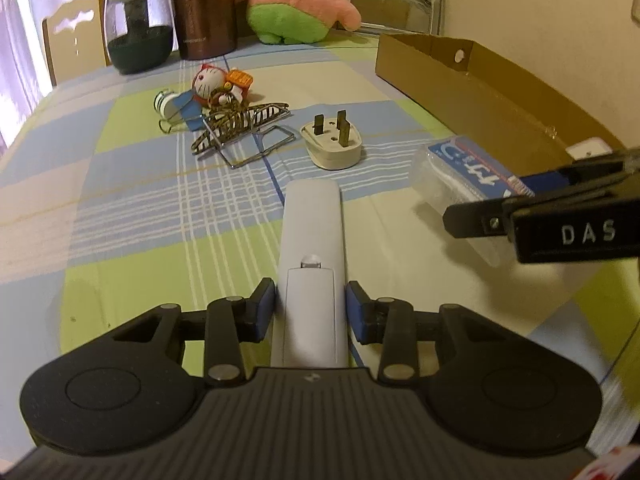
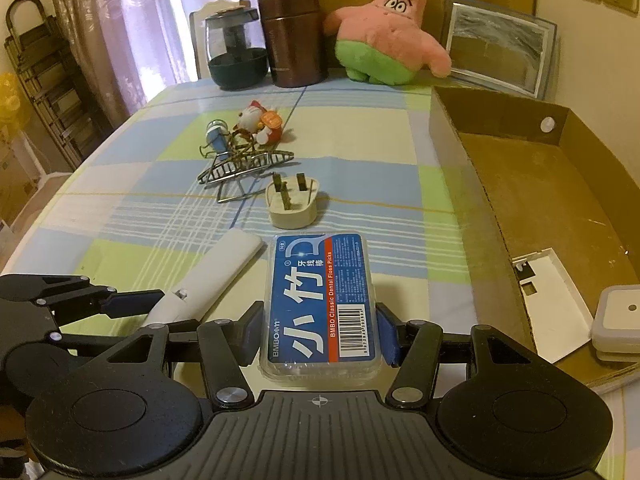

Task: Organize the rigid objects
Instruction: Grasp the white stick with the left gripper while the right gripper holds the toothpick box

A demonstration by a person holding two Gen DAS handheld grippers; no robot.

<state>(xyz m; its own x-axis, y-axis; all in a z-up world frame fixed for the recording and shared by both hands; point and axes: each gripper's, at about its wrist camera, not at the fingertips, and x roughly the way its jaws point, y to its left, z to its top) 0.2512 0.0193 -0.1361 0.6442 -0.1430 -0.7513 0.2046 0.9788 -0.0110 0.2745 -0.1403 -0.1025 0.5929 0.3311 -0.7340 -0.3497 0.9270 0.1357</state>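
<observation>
My left gripper is shut on the near end of a white remote control, which lies back side up with its battery cover showing and points away over the checked tablecloth. The remote and left gripper also show at the lower left of the right wrist view. My right gripper is shut on a clear box of dental floss picks with a blue label, its blue pads against the box's two long sides. From the left wrist, that box and right gripper sit at the right.
An open cardboard box along the right edge holds a white flat piece and a small white case. Mid-table lie a beige plug adapter, a wire clip and a toy figure. A plush, flask and teapot stand behind.
</observation>
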